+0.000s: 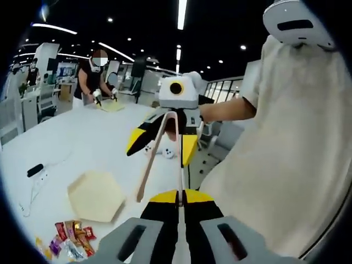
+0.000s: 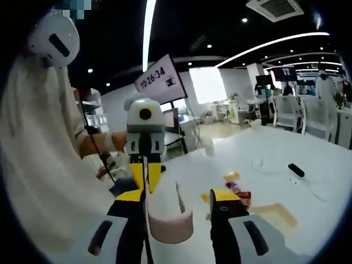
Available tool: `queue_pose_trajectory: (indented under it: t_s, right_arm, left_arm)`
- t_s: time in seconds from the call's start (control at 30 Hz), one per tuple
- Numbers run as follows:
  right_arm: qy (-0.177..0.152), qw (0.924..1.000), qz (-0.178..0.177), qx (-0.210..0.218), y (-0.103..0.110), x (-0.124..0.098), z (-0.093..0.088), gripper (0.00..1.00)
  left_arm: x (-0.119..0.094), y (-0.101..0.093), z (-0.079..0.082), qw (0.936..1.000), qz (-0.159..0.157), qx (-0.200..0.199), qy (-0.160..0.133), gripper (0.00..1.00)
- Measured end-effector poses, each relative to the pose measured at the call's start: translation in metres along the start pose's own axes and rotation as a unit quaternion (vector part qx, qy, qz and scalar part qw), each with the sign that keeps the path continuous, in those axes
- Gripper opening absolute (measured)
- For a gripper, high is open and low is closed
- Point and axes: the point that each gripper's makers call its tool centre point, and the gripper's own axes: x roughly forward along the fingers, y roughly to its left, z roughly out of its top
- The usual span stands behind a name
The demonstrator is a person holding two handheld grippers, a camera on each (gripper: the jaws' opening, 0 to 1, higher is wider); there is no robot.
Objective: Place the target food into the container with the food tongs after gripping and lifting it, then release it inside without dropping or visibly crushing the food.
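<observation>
Pale wooden food tongs [image 1: 150, 160] hang over the white table [image 1: 82, 137] as an upside-down V. My left gripper [image 1: 179, 197] is shut on the lower end of one arm; the other arm hangs free. My right gripper [image 1: 163, 146] faces it with its yellow jaws apart on either side of the tongs' bend. In the right gripper view that bend [image 2: 170, 226] sits between the open right gripper [image 2: 177, 201], and the left gripper [image 2: 146, 176] is pinched shut. A beige hexagonal container [image 1: 96, 195] [image 2: 278, 214] lies empty beside wrapped snacks [image 1: 69, 237] [image 2: 234, 184].
A person in a beige shirt [image 1: 275, 148] stands close at the table's edge. A black device [image 1: 34, 169] with a cable and a white controller [image 1: 166, 152] lie on the table. Another person [image 1: 94, 77] works at the far end. Office chairs [image 2: 308, 113] stand beyond.
</observation>
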Motion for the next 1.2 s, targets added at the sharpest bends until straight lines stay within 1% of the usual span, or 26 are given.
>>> queue_pose_trajectory:
  t_s: [0.13, 0.3, 0.43, 0.53, 0.6, 0.67, 0.77, 0.93, 0.97, 1.07, 1.1, 1.17, 1.2]
  right_arm:
    - [-0.004, 0.9999, 0.011, -0.006, 0.007, 0.004, 0.004, 0.43]
    - [-0.001, 0.9996, 0.027, -0.011, 0.014, 0.006, 0.004, 0.4]
    - [0.007, 0.9992, 0.034, -0.021, 0.019, 0.007, 0.002, 0.4]
    - [0.015, 0.9984, 0.044, -0.032, 0.024, 0.01, 0.0, 0.38]
    - [0.019, 0.9979, 0.049, -0.037, 0.026, 0.011, -0.001, 0.38]
    - [0.017, 0.9979, 0.052, -0.036, 0.027, 0.011, 0.0, 0.37]
    - [0.007, 0.998, 0.053, -0.033, 0.028, 0.012, 0.004, 0.36]
    - [0.004, 0.9972, 0.067, -0.032, 0.034, 0.012, 0.004, 0.35]
    - [0.003, 0.997, 0.071, -0.03, 0.036, 0.012, 0.005, 0.35]
    - [0.002, 0.9961, 0.085, -0.024, 0.041, 0.011, 0.005, 0.31]
    - [0.003, 0.9963, 0.082, -0.024, 0.04, 0.012, 0.005, 0.28]
    - [0.002, 0.9961, 0.076, -0.044, 0.037, 0.013, 0.005, 0.27]
    - [0.0, 0.9965, 0.074, -0.039, 0.036, 0.012, 0.005, 0.27]
  left_arm:
    - [0.0, -0.001, 0.005, 1.0, -0.005, 0.001, -0.007, 0.0]
    - [0.002, -0.004, 0.005, 0.9999, -0.013, 0.006, 0.0, 0.0]
    - [0.004, -0.009, 0.002, 0.9994, -0.018, 0.022, 0.018, 0.0]
    - [0.004, -0.012, 0.003, 0.9992, -0.024, 0.024, 0.019, 0.0]
    - [0.004, -0.013, 0.006, 0.9992, -0.028, 0.025, 0.014, 0.0]
    - [0.003, -0.014, 0.011, 0.9993, -0.031, 0.023, 0.002, 0.0]
    - [0.003, -0.015, 0.012, 0.9992, -0.029, 0.025, 0.005, 0.0]
    - [0.005, -0.019, 0.011, 0.9987, -0.037, 0.031, 0.011, 0.0]
    - [0.005, -0.022, 0.012, 0.9984, -0.043, 0.034, 0.01, 0.0]
    - [0.003, -0.022, 0.014, 0.9984, -0.044, 0.034, 0.008, 0.0]
    - [0.004, -0.023, 0.013, 0.9983, -0.046, 0.034, 0.01, 0.0]
    - [0.004, -0.021, 0.011, 0.9985, -0.04, 0.034, 0.016, 0.0]
    - [0.004, -0.019, 0.012, 0.9987, -0.038, 0.033, 0.015, 0.0]
